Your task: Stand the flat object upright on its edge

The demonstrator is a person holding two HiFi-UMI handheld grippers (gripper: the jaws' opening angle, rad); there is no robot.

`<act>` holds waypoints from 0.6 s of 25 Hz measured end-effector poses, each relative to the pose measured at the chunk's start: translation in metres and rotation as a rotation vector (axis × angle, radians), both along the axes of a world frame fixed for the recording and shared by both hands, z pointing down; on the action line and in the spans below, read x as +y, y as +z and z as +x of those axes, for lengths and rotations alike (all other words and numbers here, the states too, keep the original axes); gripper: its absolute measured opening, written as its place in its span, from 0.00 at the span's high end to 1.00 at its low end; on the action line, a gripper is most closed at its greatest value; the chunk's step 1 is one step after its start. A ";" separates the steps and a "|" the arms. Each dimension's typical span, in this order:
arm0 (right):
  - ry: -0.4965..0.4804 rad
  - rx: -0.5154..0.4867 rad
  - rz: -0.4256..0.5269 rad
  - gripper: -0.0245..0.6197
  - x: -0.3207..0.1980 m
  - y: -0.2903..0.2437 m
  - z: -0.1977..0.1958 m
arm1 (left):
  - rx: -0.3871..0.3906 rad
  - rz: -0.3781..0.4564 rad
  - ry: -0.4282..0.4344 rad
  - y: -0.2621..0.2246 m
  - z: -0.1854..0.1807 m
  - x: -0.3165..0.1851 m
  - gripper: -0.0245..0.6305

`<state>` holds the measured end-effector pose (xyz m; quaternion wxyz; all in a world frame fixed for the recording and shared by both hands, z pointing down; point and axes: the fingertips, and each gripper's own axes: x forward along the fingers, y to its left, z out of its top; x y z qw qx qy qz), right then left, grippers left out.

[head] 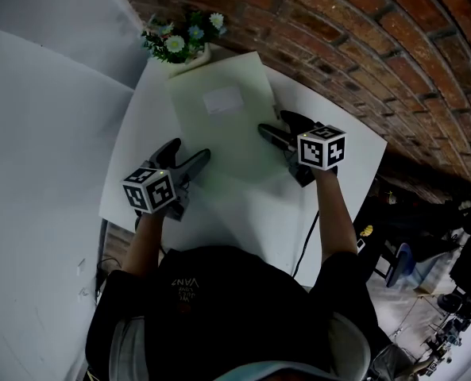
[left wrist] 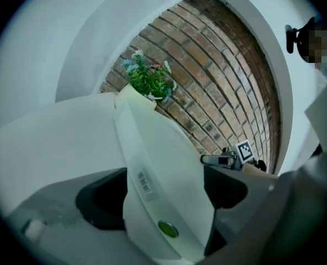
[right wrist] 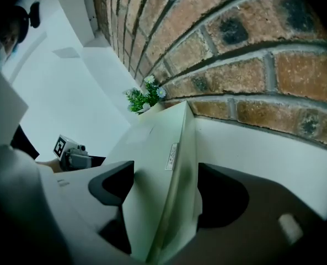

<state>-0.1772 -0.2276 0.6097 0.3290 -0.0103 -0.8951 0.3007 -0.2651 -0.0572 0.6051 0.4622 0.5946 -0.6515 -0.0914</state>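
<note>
I saw the pale green folder (head: 219,125) standing on its edge on the white table (head: 132,181), with its far top corner near the potted flowers (head: 183,38) by the brick wall (head: 338,46). My left gripper (head: 191,151) had its jaws spread wide with the folder's labelled spine between them, not pinched. My right gripper (head: 273,124) was likewise wide open around the opposite edge and held nothing.
</note>
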 end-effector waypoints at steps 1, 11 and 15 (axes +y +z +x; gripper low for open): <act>-0.003 0.002 -0.010 0.41 0.000 0.000 0.000 | 0.004 -0.001 0.006 0.001 0.001 -0.001 0.30; -0.010 -0.004 -0.126 0.41 0.005 0.006 -0.003 | 0.051 -0.024 0.052 0.011 0.011 -0.006 0.30; -0.010 -0.006 -0.121 0.42 0.004 0.005 -0.003 | 0.034 -0.053 0.077 0.015 0.012 -0.006 0.30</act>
